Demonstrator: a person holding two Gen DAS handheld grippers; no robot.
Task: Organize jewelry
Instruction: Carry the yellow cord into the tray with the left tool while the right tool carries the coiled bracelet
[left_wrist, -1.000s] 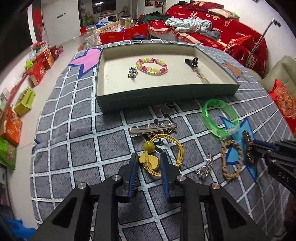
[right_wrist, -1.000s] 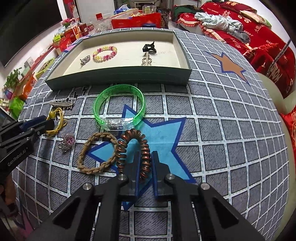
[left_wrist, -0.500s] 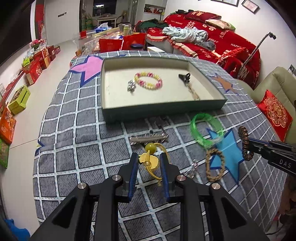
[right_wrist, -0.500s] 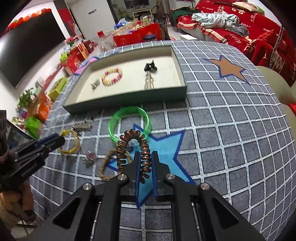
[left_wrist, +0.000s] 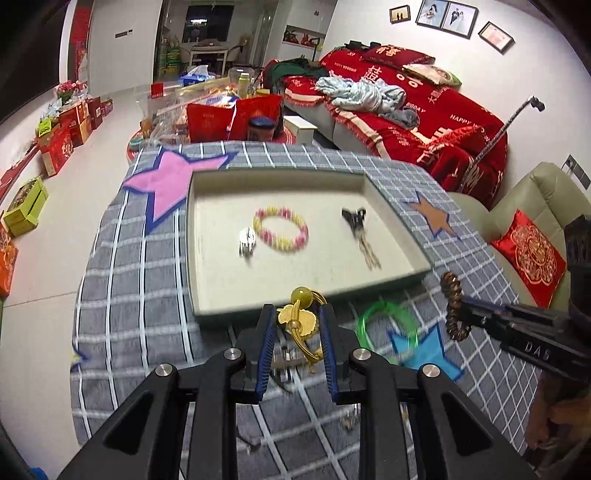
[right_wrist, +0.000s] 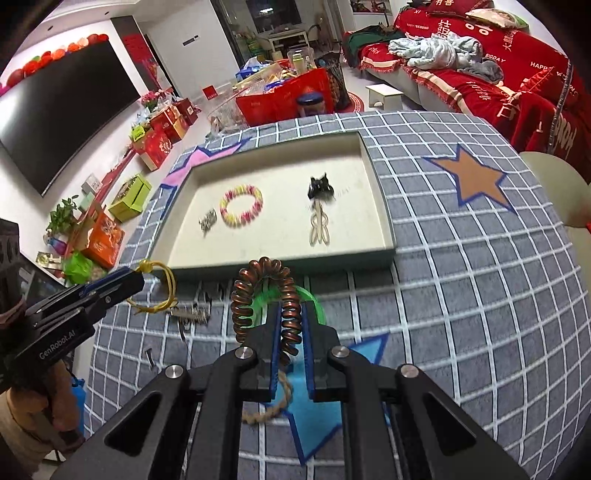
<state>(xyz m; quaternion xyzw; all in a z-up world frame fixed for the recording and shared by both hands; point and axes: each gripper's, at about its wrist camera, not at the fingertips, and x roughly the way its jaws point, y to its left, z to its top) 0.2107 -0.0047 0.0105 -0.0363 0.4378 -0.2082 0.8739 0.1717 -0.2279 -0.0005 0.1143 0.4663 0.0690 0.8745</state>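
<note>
A yellow cord bracelet (left_wrist: 300, 320) is clamped in the left hand-held gripper (left_wrist: 296, 314), a coppery spiral hair tie (right_wrist: 269, 299) pinched in the right hand-held gripper (right_wrist: 290, 317), both held up just short of the tray (left_wrist: 295, 302).

The left wrist camera sits just behind the left gripper (left_wrist: 297, 325). It looks forward and down along the two fingers (left_wrist: 266, 343), across the counter (left_wrist: 122, 295) toward its far edge and the red sofa (left_wrist: 424, 110) past it. The right wrist camera sits behind the right gripper (right_wrist: 291, 332) and looks the same way, forward and down, from nearer the right edge of the counter. Both are close to the counter. Both views show the tray (left_wrist: 406, 236) in the middle of the counter. Each camera also sees the other gripper, at the side of its view.
</note>
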